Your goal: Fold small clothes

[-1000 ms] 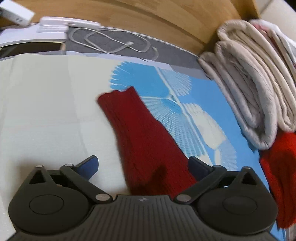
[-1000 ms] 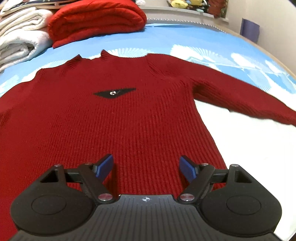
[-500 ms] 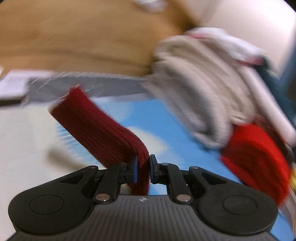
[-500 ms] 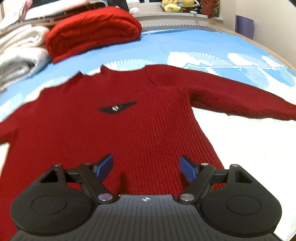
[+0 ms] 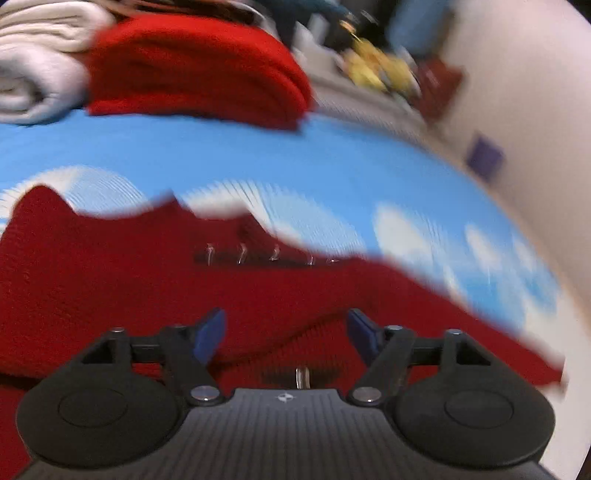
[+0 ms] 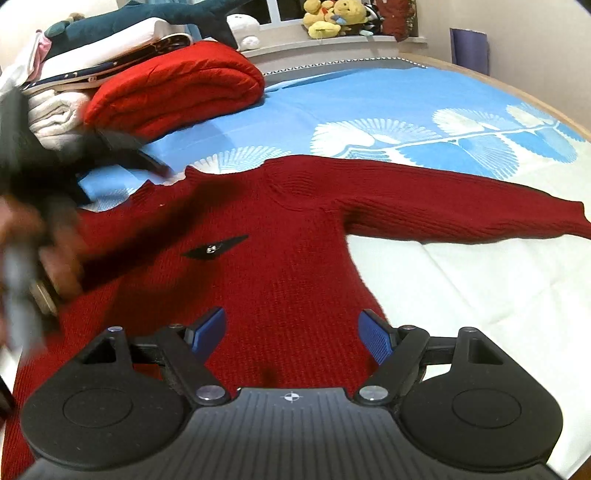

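Note:
A dark red knit sweater (image 6: 295, 266) lies face up on the bed, its right sleeve (image 6: 461, 206) stretched out to the side. Its left sleeve lies folded across the chest; in the blurred left wrist view a fold edge (image 5: 303, 332) runs between the fingers. My left gripper (image 5: 286, 332) is open and empty just above the sweater's body; it shows as a dark blur at the left of the right wrist view (image 6: 44, 192). My right gripper (image 6: 293, 334) is open and empty over the lower body of the sweater.
A folded bright red blanket (image 6: 173, 88) and folded white bedding (image 6: 55, 110) are stacked at the head of the bed. Plush toys (image 6: 332, 16) sit on the sill behind. The blue patterned sheet (image 6: 406, 110) and a white sheet (image 6: 480, 295) lie to the right.
My left gripper gripped the left sleeve, carried it over the sweater's body and opened, letting it go. It swung right. The right gripper stayed open and barely moved.

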`<action>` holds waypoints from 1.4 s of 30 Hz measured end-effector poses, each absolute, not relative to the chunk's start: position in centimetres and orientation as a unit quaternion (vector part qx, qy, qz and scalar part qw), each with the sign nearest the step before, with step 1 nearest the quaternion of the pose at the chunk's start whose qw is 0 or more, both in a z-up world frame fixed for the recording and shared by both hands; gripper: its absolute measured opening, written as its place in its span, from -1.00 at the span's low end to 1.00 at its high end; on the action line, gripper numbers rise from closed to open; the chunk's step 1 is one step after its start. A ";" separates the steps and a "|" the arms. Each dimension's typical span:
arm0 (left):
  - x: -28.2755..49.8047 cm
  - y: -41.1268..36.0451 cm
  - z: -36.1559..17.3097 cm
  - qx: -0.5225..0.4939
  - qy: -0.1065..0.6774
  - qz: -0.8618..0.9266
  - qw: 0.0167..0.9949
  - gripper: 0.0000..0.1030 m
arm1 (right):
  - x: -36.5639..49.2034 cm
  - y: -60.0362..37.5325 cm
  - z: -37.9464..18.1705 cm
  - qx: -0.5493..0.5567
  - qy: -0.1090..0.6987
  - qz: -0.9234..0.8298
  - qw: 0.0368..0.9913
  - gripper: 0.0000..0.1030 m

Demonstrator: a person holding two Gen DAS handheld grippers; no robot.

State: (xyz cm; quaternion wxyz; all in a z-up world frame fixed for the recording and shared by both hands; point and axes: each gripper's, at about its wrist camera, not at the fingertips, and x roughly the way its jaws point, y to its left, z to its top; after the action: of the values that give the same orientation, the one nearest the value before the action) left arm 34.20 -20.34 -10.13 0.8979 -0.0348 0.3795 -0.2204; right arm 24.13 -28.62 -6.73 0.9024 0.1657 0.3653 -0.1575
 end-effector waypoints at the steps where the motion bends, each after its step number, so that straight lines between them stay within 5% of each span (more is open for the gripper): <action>1: 33.2 -20.3 -10.8 -0.019 0.381 -0.229 0.896 0.55 | 24.0 -28.9 -6.7 0.167 0.364 -0.158 0.902 0.56; 10: 30.6 -7.5 -8.4 0.059 0.435 -0.009 0.899 0.66 | 23.4 -31.1 -5.7 0.227 0.339 -0.146 0.901 0.55; 13: 27.8 -2.5 -6.3 0.059 0.432 0.048 0.899 0.99 | 23.9 -31.3 -5.4 0.271 0.324 -0.113 0.899 0.56; 20: 27.5 5.6 -7.7 -0.066 0.427 0.078 0.899 0.99 | 29.8 -31.4 -6.0 0.351 0.354 -0.039 0.866 0.61; 31: 31.0 6.1 -10.7 -0.085 0.470 0.051 0.877 0.99 | 47.8 -32.8 -12.7 0.377 0.392 -0.165 0.823 0.70; 33: 31.2 5.9 -11.1 -0.075 0.479 0.063 0.872 0.99 | 49.1 -31.8 -12.4 0.357 0.374 -0.187 0.835 0.11; 34: 31.3 5.8 -11.3 -0.068 0.482 0.067 0.871 0.99 | 49.5 -31.3 -12.1 0.349 0.375 -0.192 0.837 -0.86; 42: 31.3 6.0 -11.7 -0.060 0.487 0.083 0.868 0.99 | 45.8 -29.1 -2.2 0.288 0.283 -0.142 0.904 -0.83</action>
State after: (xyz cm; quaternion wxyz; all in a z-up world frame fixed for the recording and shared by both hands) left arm 31.25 6.02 -11.65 0.8675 -0.0598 0.4867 0.0835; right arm 45.84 -29.07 -2.17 0.9039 0.2875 0.2828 -0.1425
